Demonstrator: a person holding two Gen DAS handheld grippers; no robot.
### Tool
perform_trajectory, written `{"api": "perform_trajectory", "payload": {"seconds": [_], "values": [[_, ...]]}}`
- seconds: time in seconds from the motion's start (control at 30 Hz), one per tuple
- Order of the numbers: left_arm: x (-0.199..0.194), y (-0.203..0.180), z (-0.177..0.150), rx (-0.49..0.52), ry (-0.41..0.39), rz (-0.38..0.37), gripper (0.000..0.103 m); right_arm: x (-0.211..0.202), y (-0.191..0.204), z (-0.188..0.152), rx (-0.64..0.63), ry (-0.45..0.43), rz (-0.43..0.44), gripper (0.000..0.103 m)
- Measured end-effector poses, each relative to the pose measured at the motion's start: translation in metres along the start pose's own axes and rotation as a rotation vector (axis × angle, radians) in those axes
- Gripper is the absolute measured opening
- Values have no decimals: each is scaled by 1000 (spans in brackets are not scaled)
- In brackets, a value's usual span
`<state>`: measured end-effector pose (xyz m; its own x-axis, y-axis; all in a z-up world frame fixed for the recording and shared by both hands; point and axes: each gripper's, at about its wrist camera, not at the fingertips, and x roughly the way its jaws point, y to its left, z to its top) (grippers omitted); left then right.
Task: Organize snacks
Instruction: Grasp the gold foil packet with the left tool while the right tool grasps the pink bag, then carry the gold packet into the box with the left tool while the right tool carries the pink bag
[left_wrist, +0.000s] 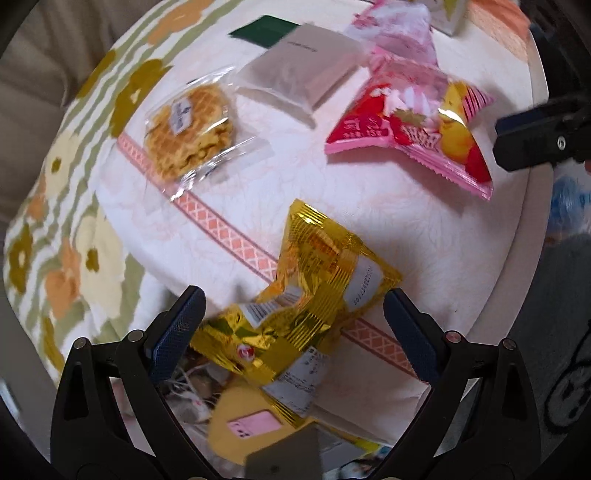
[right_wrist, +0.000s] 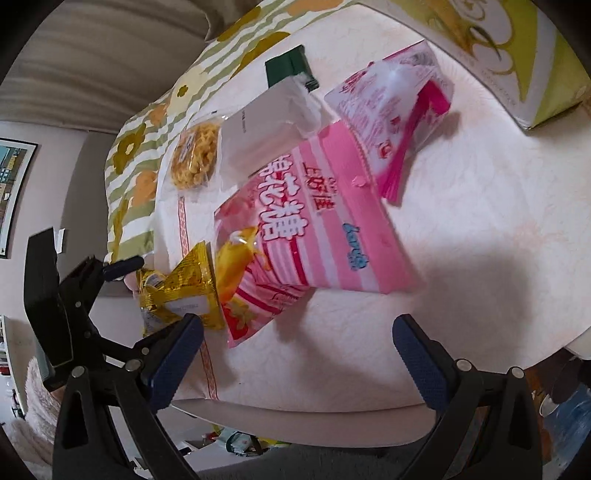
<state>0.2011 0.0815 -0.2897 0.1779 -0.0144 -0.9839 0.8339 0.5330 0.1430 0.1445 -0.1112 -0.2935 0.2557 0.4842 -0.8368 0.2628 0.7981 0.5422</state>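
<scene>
The left hand-held gripper (left_wrist: 293, 317) hung wide open over the near edge of the surface (left_wrist: 369, 206), its two blue-padded fingers (left_wrist: 177, 332) spread either side of a crinkled gold foil packet (left_wrist: 314, 291). Nothing was pinched; the packet sat between the pads, seemingly touching neither, though blur made the left side hard to judge. In the right wrist view that same gold foil packet (right_wrist: 184, 288) showed at the surface's edge, right beside the left tool.

The right hand-held gripper (right_wrist: 297, 350) was open just as wide and empty, hovering over bare white cloth just short of the big pink marshmallow bag (right_wrist: 317, 221). That bag lay flat in the middle, its yellow-printed end near the gold packet.

Further back, a waffle cookie in a clear wrapper (left_wrist: 190, 129) lay beside a plain white pouch (left_wrist: 303, 74), with a dark green packet (left_wrist: 264, 29) half tucked behind the pouch. A second, paler pink bag (right_wrist: 391, 107) rested past the marshmallow bag, overlapping its far end, and a white-and-green box (right_wrist: 517, 66) stood at the far corner. A floral cloth (left_wrist: 74, 229) lay along the left side.
</scene>
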Motion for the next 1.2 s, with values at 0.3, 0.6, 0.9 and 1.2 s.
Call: {"api": "perform_trajectory", "payload": {"seconds": [0.3, 0.6, 0.9, 1.2], "values": [[25, -29, 3, 173, 81, -3, 74, 8, 0, 9, 53, -29, 66, 102], [23, -16, 4, 55, 65, -33, 59, 7, -6, 25, 57, -92, 40, 102], [1, 7, 14, -117, -10, -53, 56, 16, 5, 30, -18, -126, -21, 102], [-19, 23, 27, -309, -99, -88, 54, 13, -4, 36, 2, -135, 13, 73]]}}
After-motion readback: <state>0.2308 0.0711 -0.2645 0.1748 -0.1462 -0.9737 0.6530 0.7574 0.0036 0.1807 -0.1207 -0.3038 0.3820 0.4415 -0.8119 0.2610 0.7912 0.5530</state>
